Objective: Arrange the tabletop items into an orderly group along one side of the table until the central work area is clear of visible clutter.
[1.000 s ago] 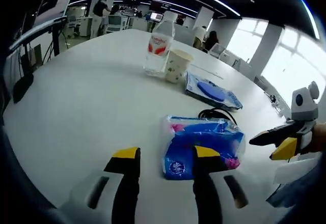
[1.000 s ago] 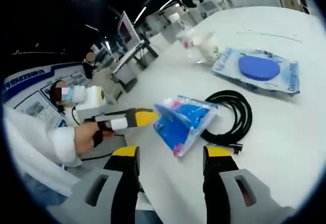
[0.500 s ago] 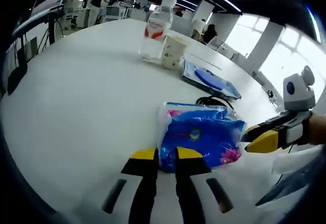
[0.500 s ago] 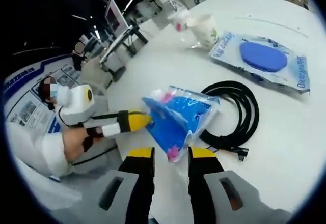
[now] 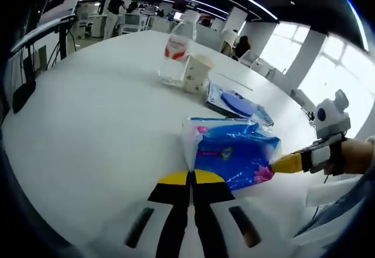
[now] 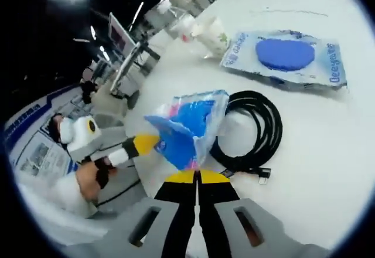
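A blue plastic tissue pack (image 5: 231, 152) is held at both ends. My left gripper (image 5: 190, 176) is shut on its near corner, and my right gripper (image 5: 287, 164) comes in from the right, shut on the far corner. In the right gripper view the same pack (image 6: 184, 129) sits above my right gripper (image 6: 198, 175), with the left gripper (image 6: 146, 143) pinching its left end. A coiled black cable (image 6: 252, 135) lies just behind the pack. Further back are a flat packet with a blue disc (image 6: 287, 55), a paper cup (image 5: 196, 73) and a water bottle (image 5: 176, 53).
The white table (image 5: 88, 123) stretches bare to the left of the items. A person's hand (image 6: 88, 176) holds the left gripper off the table's edge. Desks, monitors and people stand far behind in the room.
Both grippers went from open to shut, each closing on an end of the blue pack. The pack has risen slightly off the table between them.
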A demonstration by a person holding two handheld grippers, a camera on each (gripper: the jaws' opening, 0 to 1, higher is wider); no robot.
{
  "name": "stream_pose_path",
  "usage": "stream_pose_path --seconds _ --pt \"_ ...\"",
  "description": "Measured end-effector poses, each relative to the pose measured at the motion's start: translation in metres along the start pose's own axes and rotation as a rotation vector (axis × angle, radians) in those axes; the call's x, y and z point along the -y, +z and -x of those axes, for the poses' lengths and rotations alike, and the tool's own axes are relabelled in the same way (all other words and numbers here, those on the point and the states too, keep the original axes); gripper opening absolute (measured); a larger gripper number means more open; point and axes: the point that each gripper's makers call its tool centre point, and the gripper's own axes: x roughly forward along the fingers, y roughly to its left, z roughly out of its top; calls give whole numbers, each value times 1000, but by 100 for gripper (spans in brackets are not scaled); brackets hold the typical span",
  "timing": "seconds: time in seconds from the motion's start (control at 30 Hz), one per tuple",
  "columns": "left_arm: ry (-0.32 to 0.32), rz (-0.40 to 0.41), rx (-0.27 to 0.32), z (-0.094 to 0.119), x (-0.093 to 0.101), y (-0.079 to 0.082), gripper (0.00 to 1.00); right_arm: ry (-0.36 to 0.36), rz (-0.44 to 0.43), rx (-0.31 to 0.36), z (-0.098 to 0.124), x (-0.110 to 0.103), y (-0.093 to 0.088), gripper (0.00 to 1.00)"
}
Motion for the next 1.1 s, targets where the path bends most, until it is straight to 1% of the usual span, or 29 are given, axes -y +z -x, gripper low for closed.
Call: stream_pose_path --seconds 0.03,0.1,0.17,0.23,0.3,0.4,0.5,0.57,0.6,0.87,0.97,1.1 --pt "-16 9 3 -1 5 2 0 14 -29 27 6 1 6 0" --pt "-45 -6 -8 -4 15 2 0 26 -64 84 17 4 17 0" --pt "-69 -23 -22 -7 27 3 0 23 -78 119 29 8 23 0" --pt "-82 -27 -25 -10 34 4 0 19 -73 132 35 10 25 0" --pt "-111 -39 -26 -17 47 9 0 3 -75 168 49 16 29 0" --pt "-133 -45 -26 -24 61 16 0 -3 -98 207 61 24 33 0" --pt "-164 -56 -37 -31 76 21 0 -24 -99 240 75 32 35 0" --pt "-184 -78 -42 -34 83 23 0 -36 -109 263 83 38 38 0" --pt "-201 -100 -46 -37 91 26 0 -38 -114 272 86 40 39 0" --pt "-240 -154 -68 -53 115 34 0 -59 -148 349 108 56 49 0" --pt "-257 -171 -82 -58 124 37 0 -67 -155 365 114 60 50 0" --pt "-286 -212 -100 -67 141 41 0 -83 -182 403 128 71 52 0"
